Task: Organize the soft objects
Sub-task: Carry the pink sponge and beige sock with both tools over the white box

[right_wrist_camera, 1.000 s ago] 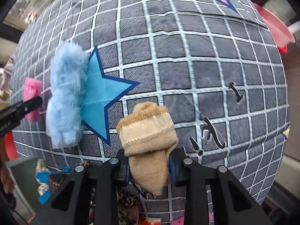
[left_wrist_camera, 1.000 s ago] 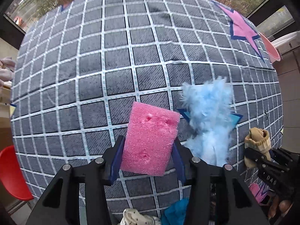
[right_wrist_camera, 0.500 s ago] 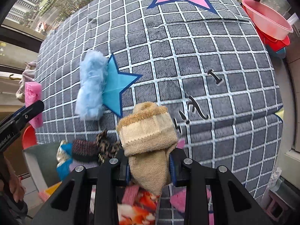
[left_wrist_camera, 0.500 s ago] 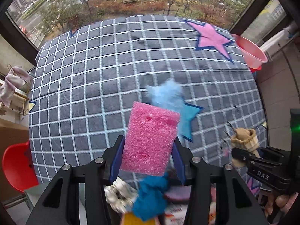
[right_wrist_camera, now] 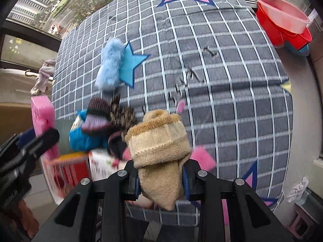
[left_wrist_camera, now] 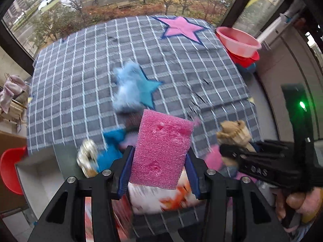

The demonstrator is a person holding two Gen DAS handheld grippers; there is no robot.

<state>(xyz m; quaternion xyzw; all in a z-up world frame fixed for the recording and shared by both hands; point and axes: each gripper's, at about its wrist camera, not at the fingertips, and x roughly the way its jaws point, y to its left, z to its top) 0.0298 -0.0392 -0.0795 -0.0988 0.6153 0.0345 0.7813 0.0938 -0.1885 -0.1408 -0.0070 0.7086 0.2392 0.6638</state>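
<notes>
Grey checked blanket [right_wrist_camera: 232, 84] spans the view, a fluffy blue piece [right_wrist_camera: 110, 64] lying on it beside a blue star. Left gripper [left_wrist_camera: 159, 167] clamps an upright pink sponge [left_wrist_camera: 161, 149] — right gripper [right_wrist_camera: 161, 178] clamps a rolled tan sock [right_wrist_camera: 159, 151], both held above the blanket's near edge.

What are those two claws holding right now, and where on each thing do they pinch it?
The left claw pinches the pink sponge across its lower sides. The right claw pinches the rolled tan sock near its lower end.

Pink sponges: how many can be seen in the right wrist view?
3: one pink sponge in the left gripper, one beside the tan sock, and a small, blurred one farther back. More may be hidden.
</notes>
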